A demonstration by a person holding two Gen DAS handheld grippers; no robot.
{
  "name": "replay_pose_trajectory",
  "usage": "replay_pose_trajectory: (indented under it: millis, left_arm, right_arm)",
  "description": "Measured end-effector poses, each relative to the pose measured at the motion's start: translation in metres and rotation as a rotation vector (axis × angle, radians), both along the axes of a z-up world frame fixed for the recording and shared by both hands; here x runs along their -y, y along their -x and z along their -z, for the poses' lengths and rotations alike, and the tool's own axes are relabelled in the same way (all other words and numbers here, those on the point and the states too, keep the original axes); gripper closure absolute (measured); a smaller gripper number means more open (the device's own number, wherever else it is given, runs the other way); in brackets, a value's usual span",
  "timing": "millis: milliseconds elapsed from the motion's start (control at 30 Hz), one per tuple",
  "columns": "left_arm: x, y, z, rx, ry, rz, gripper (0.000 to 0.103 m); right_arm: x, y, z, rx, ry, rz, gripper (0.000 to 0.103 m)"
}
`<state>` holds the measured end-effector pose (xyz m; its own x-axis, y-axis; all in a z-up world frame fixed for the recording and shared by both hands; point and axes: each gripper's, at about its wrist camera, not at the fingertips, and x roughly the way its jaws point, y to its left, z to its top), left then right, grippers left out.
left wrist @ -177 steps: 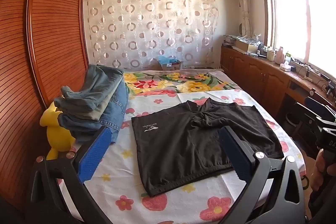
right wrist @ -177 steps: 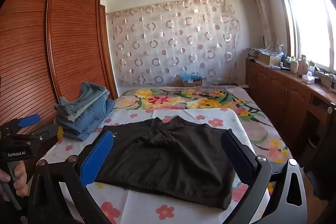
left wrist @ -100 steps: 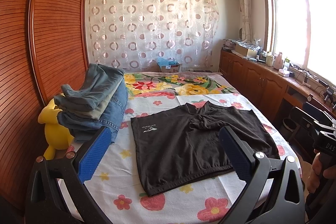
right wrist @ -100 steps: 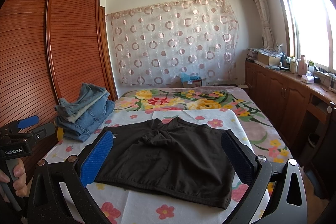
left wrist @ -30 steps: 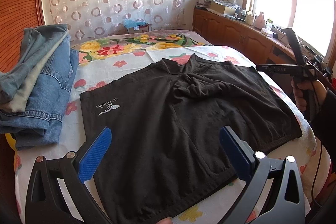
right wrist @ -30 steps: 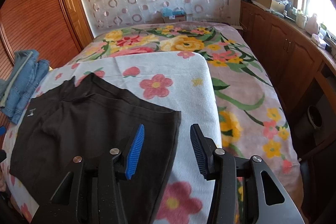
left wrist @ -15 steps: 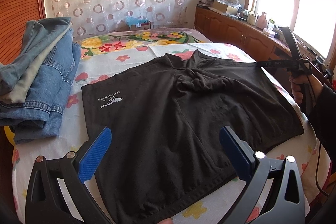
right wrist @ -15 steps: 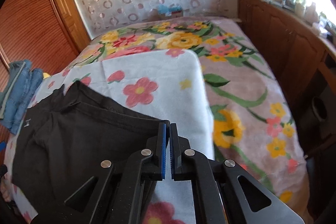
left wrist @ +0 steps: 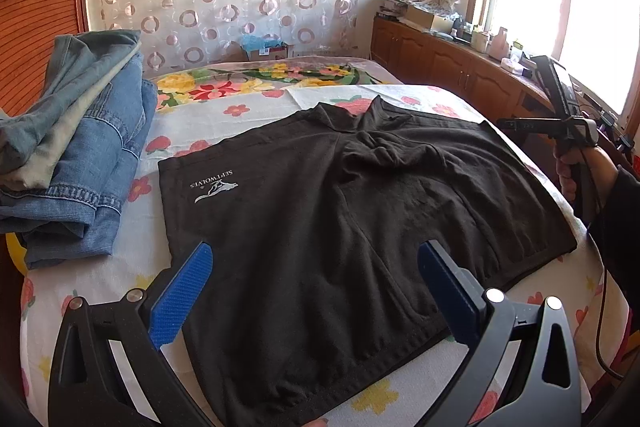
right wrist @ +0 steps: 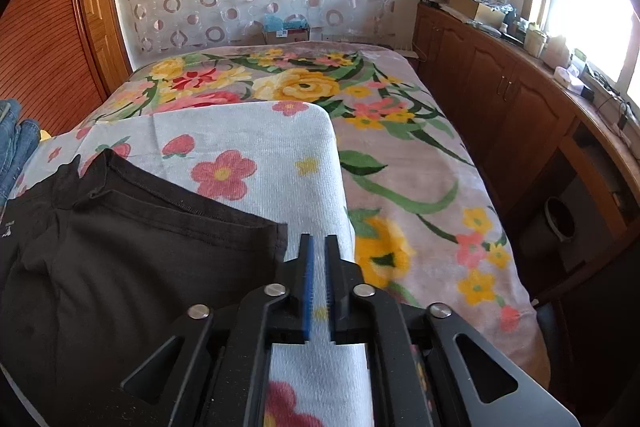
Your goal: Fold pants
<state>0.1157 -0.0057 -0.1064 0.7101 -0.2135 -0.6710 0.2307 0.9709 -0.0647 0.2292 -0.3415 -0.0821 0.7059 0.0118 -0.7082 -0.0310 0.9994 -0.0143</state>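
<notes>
Left wrist view has the black pants (left wrist: 340, 227) spread flat on the flowered sheet (left wrist: 248, 107), filling the middle of the frame, waistband toward six o'clock and the leg hems toward the far side. The left gripper (left wrist: 316, 291) hangs over the near edge with its jaws spread wide, nothing between the blue pads. At nine o'clock a stack of jeans (left wrist: 76, 155) sits well apart from the pants.

At three o'clock a hand (left wrist: 580, 167) holds the right gripper (right wrist: 317, 283). Seen from its own camera, its jaws are narrowly parted and opening, and only bare sheet shows in the gap; the corner of the pants lies just beside the left pad, at about ten o'clock of the tips, not between them.

The risk from here, as I judge it, is a missed pinch: closing where the tips now sit would catch the sheet or nothing, and lifting would drag the bedding instead of the leg. A grab of one fabric layer alone would leave the fold lopsided.
</notes>
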Motion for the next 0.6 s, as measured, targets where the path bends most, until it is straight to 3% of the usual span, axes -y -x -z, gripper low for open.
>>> replay_pose_trajectory:
  millis: [167, 367, 533, 600]
  left_arm:
    - [-0.005, 0.007, -0.001, -0.018, -0.017, 0.002, 0.0]
    - [-0.025, 0.024, 0.005, -0.044, 0.002, -0.036, 0.0]
    - [-0.04, 0.038, 0.013, -0.057, 0.011, -0.063, 0.008]
    - [-0.042, 0.042, 0.015, -0.057, 0.006, -0.068, 0.012]
  right_arm:
    - [-0.013, 0.013, -0.017, 0.034, -0.035, -0.089, 0.074]
    - [-0.021, 0.094, -0.016, 0.06, -0.09, -0.175, 0.069]
    - [-0.023, 0.143, -0.005, 0.054, -0.113, -0.224, 0.067]
    - [-0.023, 0.154, -0.001, 0.054, -0.107, -0.238, 0.061]
